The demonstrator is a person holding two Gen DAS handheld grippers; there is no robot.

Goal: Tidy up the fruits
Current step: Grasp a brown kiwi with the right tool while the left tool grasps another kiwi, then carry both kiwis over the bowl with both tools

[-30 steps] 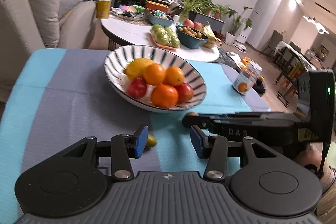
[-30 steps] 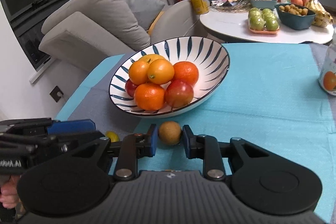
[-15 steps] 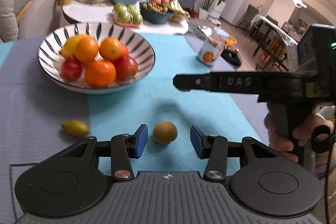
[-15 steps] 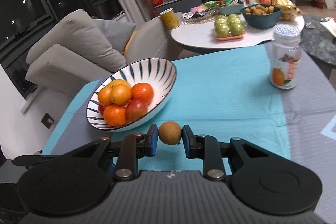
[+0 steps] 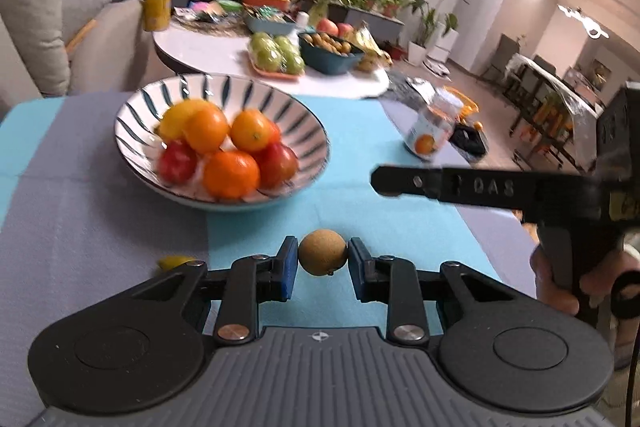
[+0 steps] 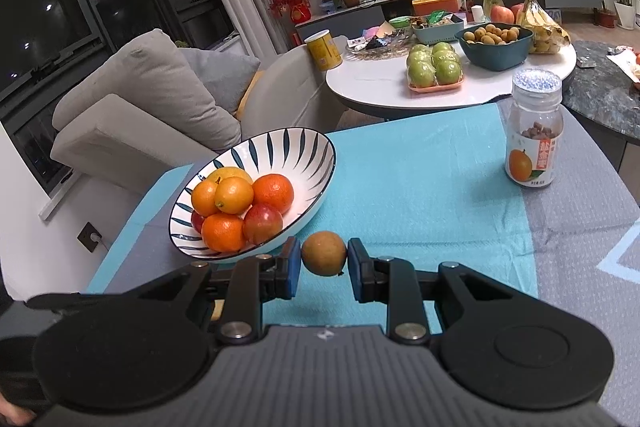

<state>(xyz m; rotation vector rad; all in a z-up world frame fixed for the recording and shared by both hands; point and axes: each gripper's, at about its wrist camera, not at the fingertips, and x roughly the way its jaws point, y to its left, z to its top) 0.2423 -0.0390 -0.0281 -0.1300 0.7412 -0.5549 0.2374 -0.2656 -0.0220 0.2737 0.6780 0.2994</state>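
In the left wrist view, the left gripper (image 5: 323, 259) has a brown fruit (image 5: 322, 254) between its blue pads. Its jaws are closing, and the pads already sit against the fruit's sides, low over the blue cloth (image 5: 360, 147).

Only this view shows a small yellow fruit (image 5: 176, 261) on the cloth at nine o'clock from that grip. It also shows, at three o'clock, a hand (image 5: 560, 279) gripping the other tool's handle. The striped bowl (image 5: 224, 83) of oranges and red fruit lies at eleven o'clock.

The right wrist view shows what the left one hides. The right gripper (image 6: 323, 259) is clamped narrowly on a second brown fruit (image 6: 323, 253), just beside the bowl's near rim, which sits at ten o'clock there. This view also gives a sharp look at the jar (image 6: 534, 143), standing upright at two o'clock. In the left view the jar is only a blur.

A second ago the left jaws stood wide, with only the yellow fruit beside the left pad. Half a second ago the brown fruit lay loose between them, and now they have narrowed onto it. The right gripper held its fruit throughout. A second ago the bowl was at twelve o'clock ahead of it, and it has since slid to ten o'clock.
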